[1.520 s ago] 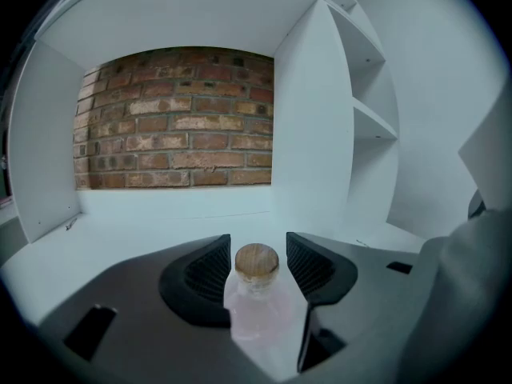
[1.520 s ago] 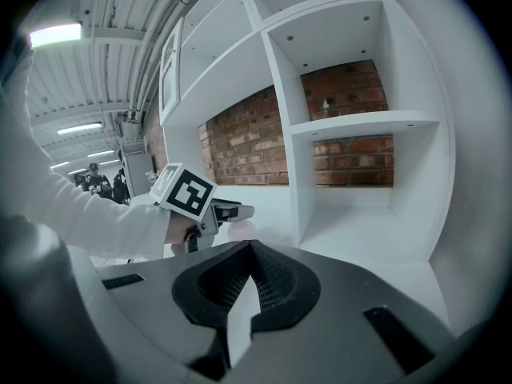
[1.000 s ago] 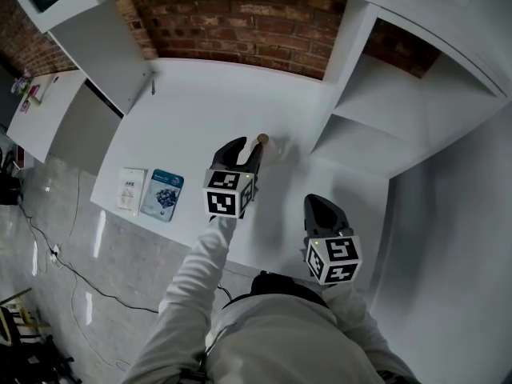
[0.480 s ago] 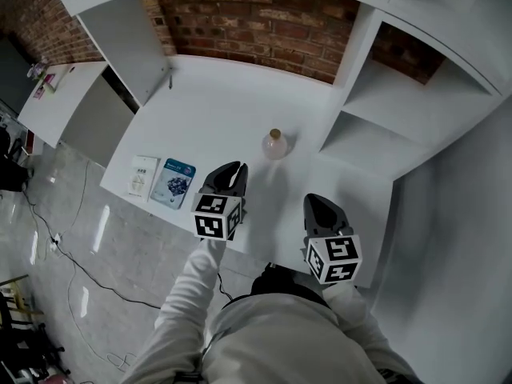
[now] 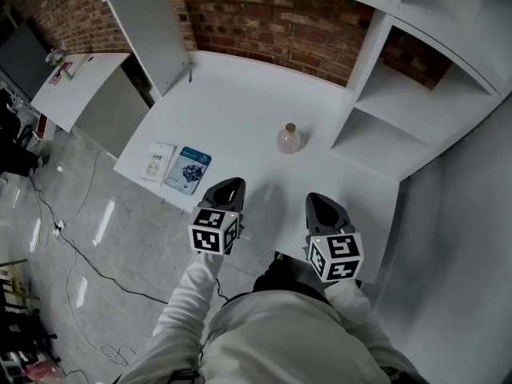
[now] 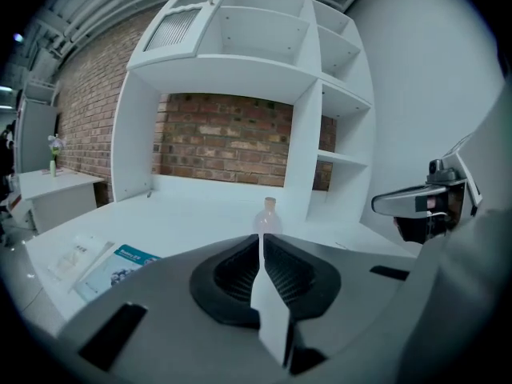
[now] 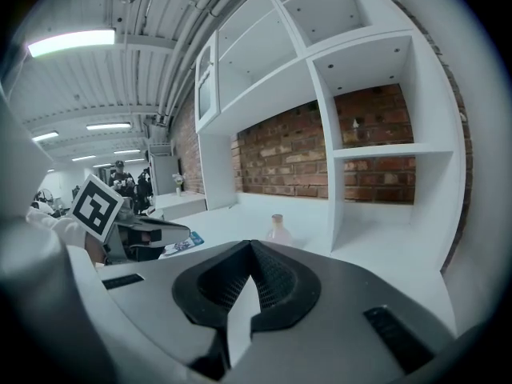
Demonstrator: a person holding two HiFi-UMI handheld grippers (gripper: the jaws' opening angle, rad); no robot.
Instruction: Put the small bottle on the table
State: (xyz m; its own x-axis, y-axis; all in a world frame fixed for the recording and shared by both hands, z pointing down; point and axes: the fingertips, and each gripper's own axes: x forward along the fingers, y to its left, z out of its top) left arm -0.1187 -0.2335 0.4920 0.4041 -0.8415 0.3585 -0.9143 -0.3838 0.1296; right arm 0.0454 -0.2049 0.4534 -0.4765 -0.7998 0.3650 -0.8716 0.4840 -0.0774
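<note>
Item: small bottle (image 5: pixel 289 138), upright, far-centre of table (image 5: pixel 232 102), just left of shelf unit (image 5: pixel 384 110); nothing touching it.
Left gripper (image 5: pixel 226 189): jaws pressed together, empty; at near table edge, well apart from bottle.
Right gripper (image 5: pixel 322 206): jaws pressed together, empty; near edge, right of the left one.
Change: 1 s ago left gripper was at the bottle, jaws spread; since then released, pulled back, closed.
Meaning: placement looks done; bottle stands free.
Misc: 2 flat packets (image 5: pixel 190 170), left near edge.

Blue packet (image 5: pixel 189 170) beside white packet (image 5: pixel 157 161); brick wall (image 5: pixel 272 22) behind; shelves (image 5: pixel 384 106) right.
</note>
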